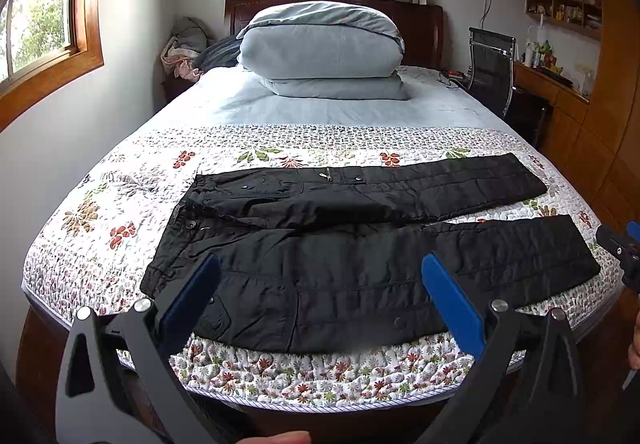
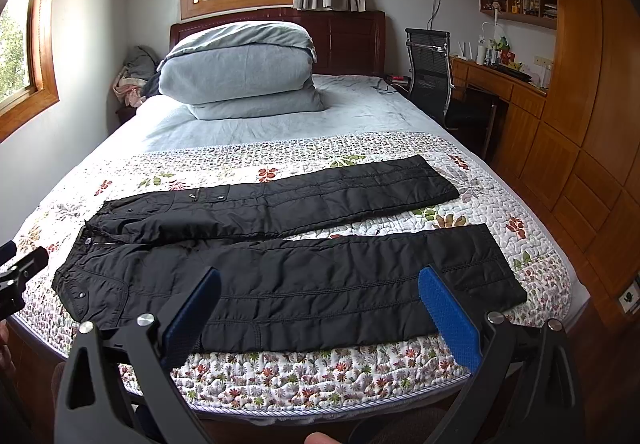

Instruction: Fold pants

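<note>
Left gripper (image 1: 320, 272) and right gripper (image 2: 319, 284) are hovering with jaws spread wide, holding nothing, above black pants (image 2: 280, 276) lying flat, legs apart, on floral quilt (image 2: 320, 376).

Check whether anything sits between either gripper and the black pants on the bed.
Nothing visible does. The black quilted pants lie flat and uncovered on the floral quilted bedspread, directly ahead of the open left gripper and open right gripper. The folded grey-blue duvet sits far beyond, by the headboard.
</note>
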